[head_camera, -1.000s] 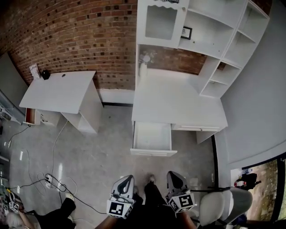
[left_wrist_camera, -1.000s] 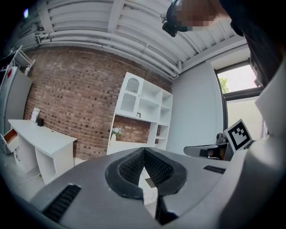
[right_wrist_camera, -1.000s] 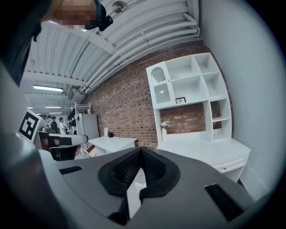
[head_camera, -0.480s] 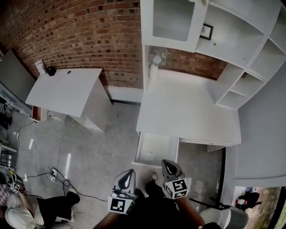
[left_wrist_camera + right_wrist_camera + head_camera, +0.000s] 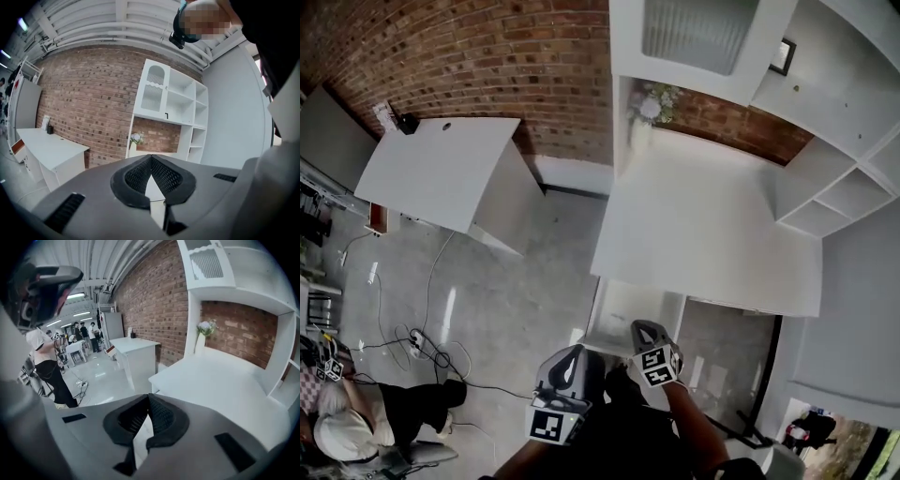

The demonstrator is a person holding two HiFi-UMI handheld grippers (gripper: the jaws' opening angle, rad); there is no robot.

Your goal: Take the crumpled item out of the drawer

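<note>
In the head view the open white drawer [image 5: 626,307] juts from under the front edge of the white desk [image 5: 703,225]. What shows of its inside is bare white, and I see no crumpled item in any view. My right gripper [image 5: 641,330] is shut with nothing in it, its tip over the drawer's front right corner. My left gripper [image 5: 569,356] hangs a little left of and below the drawer front, shut and holding nothing. In the left gripper view the gripper [image 5: 150,157] points at the shelf unit. In the right gripper view the gripper [image 5: 149,397] points over the desk top [image 5: 225,390].
A vase of flowers [image 5: 647,111] stands at the desk's back left. White shelves [image 5: 834,150] rise to the right. A second white desk [image 5: 441,173] stands on the left. Cables and a power strip [image 5: 420,345] lie on the floor, and a person [image 5: 342,431] is at the lower left.
The head camera has come closer to the desk, so the drawer now lies just ahead of the grippers. My right gripper has risen up to the drawer front. Both stayed shut.
</note>
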